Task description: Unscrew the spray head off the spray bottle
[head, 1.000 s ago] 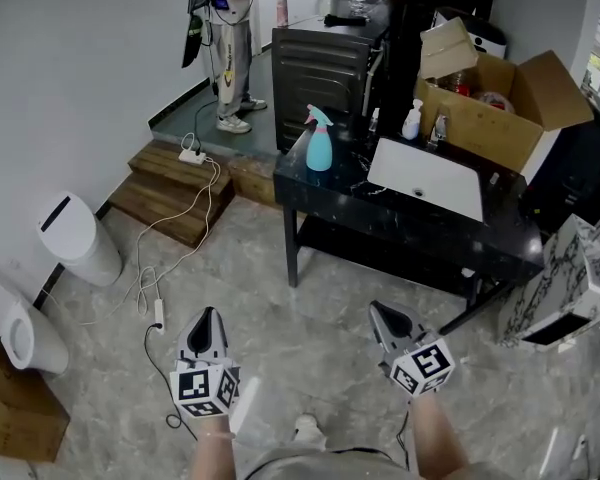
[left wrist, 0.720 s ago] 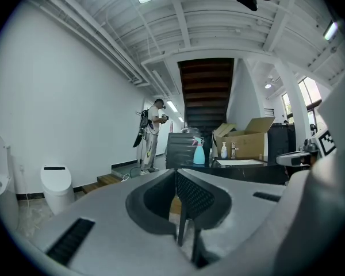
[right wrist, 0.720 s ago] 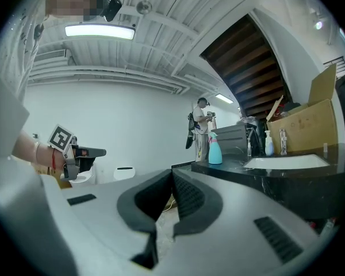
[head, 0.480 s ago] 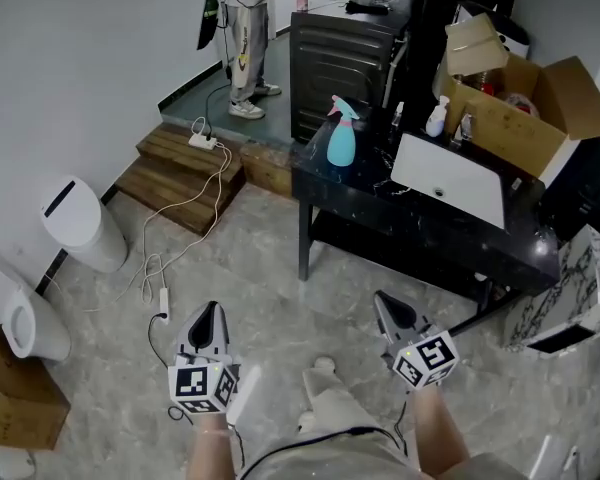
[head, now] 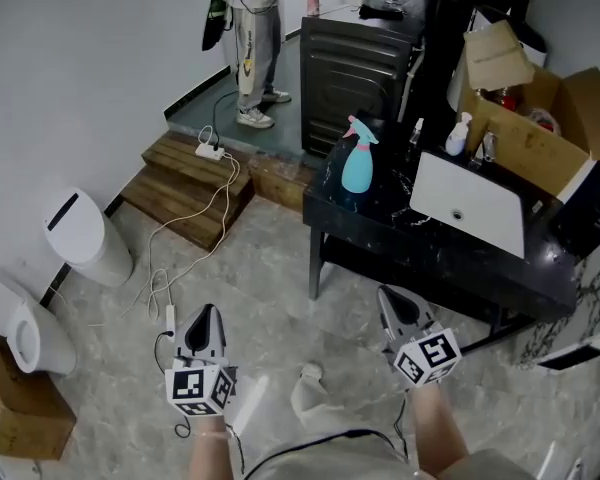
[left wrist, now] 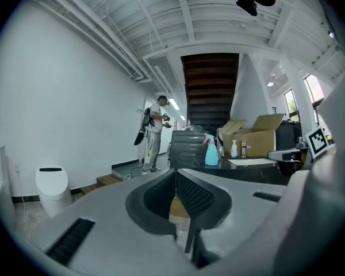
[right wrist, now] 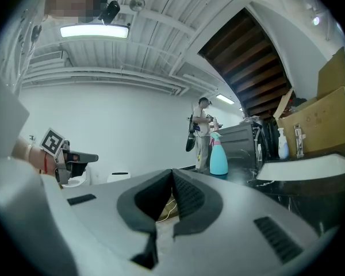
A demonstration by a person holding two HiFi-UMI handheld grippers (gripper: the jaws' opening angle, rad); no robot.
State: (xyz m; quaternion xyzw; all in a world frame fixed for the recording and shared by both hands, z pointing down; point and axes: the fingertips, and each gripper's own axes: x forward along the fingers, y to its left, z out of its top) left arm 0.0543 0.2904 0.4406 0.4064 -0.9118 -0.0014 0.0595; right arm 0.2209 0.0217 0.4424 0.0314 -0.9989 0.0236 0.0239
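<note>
A light-blue spray bottle (head: pixel 357 163) with a pink-and-blue spray head stands upright on the near left corner of a black table (head: pixel 450 258). It also shows far off as the blue bottle (left wrist: pixel 211 152) in the left gripper view and as the bottle (right wrist: pixel 218 155) in the right gripper view. My left gripper (head: pixel 204 320) is held low at the bottom left, shut and empty. My right gripper (head: pixel 393 303) is at the bottom centre-right, shut and empty, well short of the table. Both point toward the table.
A white sheet (head: pixel 468 200) lies on the table beside an open cardboard box (head: pixel 535 128). A dark cabinet (head: pixel 355 68) stands behind. Wooden steps (head: pixel 185 190) with a power strip and cable lie left. A white bin (head: pixel 85 238) stands by the wall. A person (head: pixel 255 38) stands at the back.
The table and spray bottle have drawn nearer and lower in the head view as I walk forward. Both grippers travel with me, still shut.
</note>
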